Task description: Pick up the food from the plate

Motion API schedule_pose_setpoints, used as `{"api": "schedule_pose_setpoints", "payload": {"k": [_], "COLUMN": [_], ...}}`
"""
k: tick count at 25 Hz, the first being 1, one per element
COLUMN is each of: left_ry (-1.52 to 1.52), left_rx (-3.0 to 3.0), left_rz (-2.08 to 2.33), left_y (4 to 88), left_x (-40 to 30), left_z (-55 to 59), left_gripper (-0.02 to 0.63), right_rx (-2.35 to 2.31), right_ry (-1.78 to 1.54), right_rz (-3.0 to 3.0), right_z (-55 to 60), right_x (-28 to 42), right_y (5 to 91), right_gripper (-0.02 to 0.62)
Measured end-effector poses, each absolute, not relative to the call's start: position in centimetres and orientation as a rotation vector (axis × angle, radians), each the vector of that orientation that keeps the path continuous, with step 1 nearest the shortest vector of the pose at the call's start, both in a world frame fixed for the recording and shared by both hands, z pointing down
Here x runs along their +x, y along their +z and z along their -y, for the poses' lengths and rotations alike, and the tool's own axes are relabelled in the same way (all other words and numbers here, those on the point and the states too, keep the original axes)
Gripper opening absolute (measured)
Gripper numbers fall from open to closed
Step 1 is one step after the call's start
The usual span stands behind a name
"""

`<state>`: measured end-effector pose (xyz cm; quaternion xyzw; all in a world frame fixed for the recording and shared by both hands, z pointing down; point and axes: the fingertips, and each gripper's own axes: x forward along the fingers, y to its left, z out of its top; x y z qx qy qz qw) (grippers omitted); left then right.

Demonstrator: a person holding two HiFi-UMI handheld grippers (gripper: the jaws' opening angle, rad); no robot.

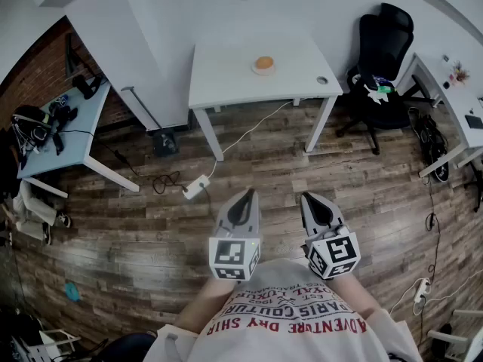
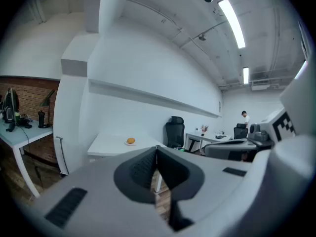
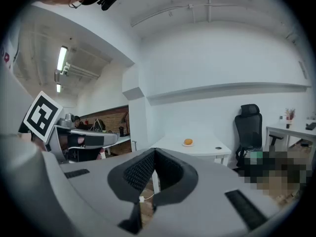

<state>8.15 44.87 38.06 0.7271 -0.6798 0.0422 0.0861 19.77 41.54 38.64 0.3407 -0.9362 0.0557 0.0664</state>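
**Head view:** A person is standing on the wood floor (image 1: 151, 225), holding the left gripper (image 1: 246, 196) and the right gripper (image 1: 311, 199) side by side in front of the chest. Both are pointing at a white bench (image 1: 226, 78) well ahead. The food (image 1: 264, 62), a round orange-brown piece with no long axis to speak of, is sitting on a small plate (image 1: 264, 72) near the bench's far edge. It is lying straight ahead of the pair and a little closer to the left gripper's line, though neither hand is looking clearly nearer. A walk across open floor is likely to be needed before any reach. Red lettering on the person's shirt (image 1: 294, 326) is showing upside down. "ADVENTURE" is readable and the rest is too uncertain to give.

**Left gripper view:** The jaws are meeting at their tips with nothing between them. The food is showing just up and left of those tips, far off on the bench. A black office chair (image 2: 174, 131) is standing beside the bench.

**Right gripper view:** Here too the jaws are lying together and empty. The food is appearing up and right of the tips, again well apart from them. The square black-and-white marker on the left gripper's cube is carrying a pattern only, with no readable words.
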Motion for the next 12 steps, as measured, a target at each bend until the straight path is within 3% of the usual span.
{"api": "schedule_pose_setpoints", "payload": {"k": [12], "left_ry": [0.105], "left_rx": [2.120], "left_rz": [2.071], "left_y": [38.1], "left_x": [9.4], "left_z": [-44.4], "left_gripper": [0.008], "right_rx": [0.990], "right_ry": [0.235], "right_rz": [2.841], "right_z": [-41.5], "right_x": [22.5], "right_y": [39.5], "right_gripper": [0.012]}}
